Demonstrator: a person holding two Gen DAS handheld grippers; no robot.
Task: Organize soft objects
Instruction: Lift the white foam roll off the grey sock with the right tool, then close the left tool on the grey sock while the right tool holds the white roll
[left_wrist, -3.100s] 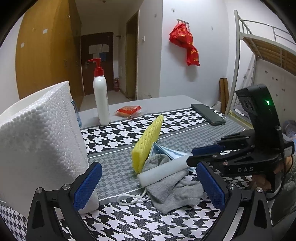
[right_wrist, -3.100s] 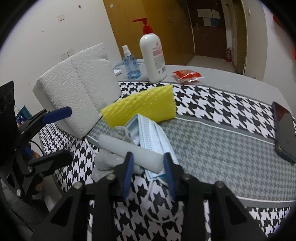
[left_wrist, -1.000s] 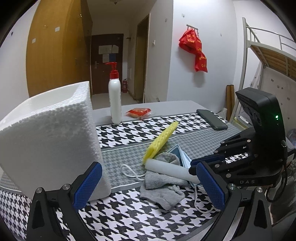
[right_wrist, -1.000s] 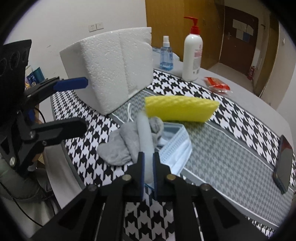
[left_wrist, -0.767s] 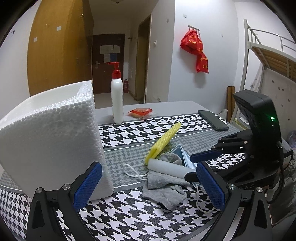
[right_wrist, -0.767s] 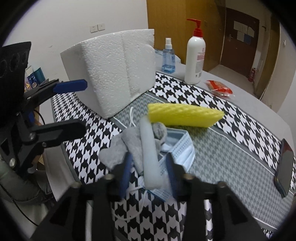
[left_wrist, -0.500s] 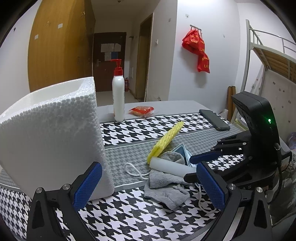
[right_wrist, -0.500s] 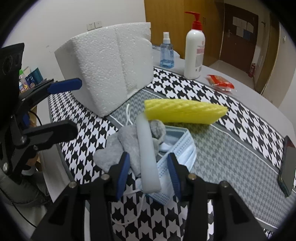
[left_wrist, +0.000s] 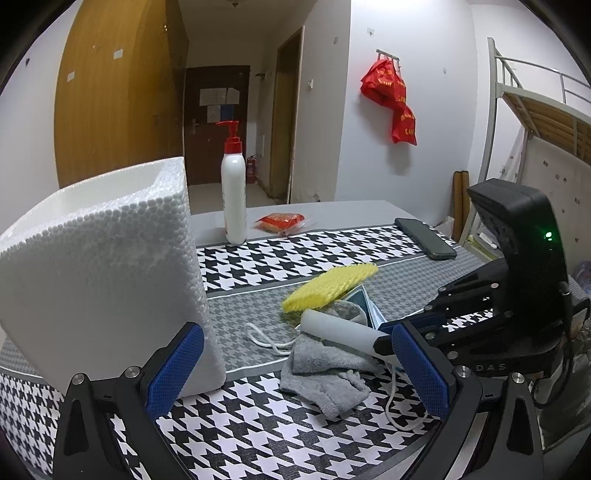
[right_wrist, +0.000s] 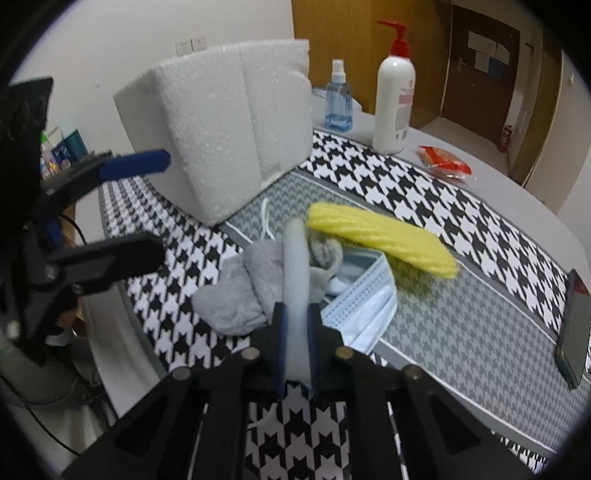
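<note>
You have one foam box (left_wrist: 99, 273), one sponge (right_wrist: 380, 236), one grey cloth (right_wrist: 236, 291), one mask (right_wrist: 364, 306), one foam tube (right_wrist: 295, 266), two bottles (right_wrist: 393, 96).

Dormitory-style living room. Metal-framed loft bed (left_wrist: 535, 107) with slatted base against the right wall; wooden wardrobe (left_wrist: 118, 107) on the left; entry door (left_wrist: 218, 122) with papers taped to it down a short hallway. Red bags (left_wrist: 391, 99) hang from a wall hook. Table (left_wrist: 332, 214) with houndstooth cloth carries a pump bottle (left_wrist: 233, 188), snack packet (left_wrist: 280, 221) and phone (left_wrist: 424, 238).

At my ten o'clock the foam box (right_wrist: 229, 122) blocks passage; open tablecloth (right_wrist: 461, 332) lies free toward three o'clock.
</note>
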